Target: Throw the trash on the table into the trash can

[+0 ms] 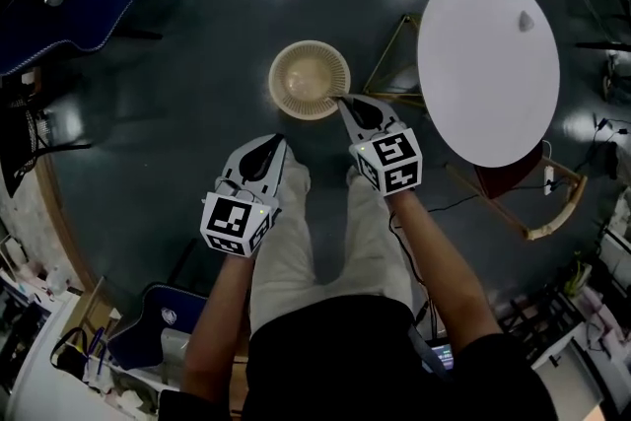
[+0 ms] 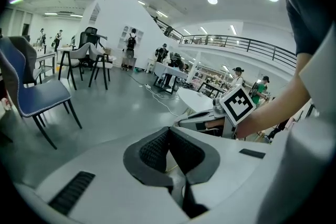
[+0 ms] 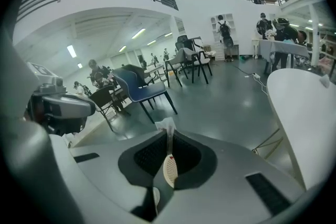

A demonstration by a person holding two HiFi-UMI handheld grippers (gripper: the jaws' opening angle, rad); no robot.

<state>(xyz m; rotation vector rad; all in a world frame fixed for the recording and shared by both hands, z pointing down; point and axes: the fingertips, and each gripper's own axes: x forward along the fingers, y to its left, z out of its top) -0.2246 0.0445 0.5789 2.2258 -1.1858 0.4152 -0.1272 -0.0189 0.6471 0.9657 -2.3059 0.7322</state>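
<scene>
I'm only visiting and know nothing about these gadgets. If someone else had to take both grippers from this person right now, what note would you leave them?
Right gripper: shut on a white paper scrap. In the head view its tip is at the rim of the trash can on the floor.
Left gripper: shut, with nothing seen sticking out, short of the can.
Table: one small crumpled piece lies near its far edge.
Done: the scrap is off the table and at the can.
Left: release it into the can, then fetch the crumpled piece and bin it too.
</scene>
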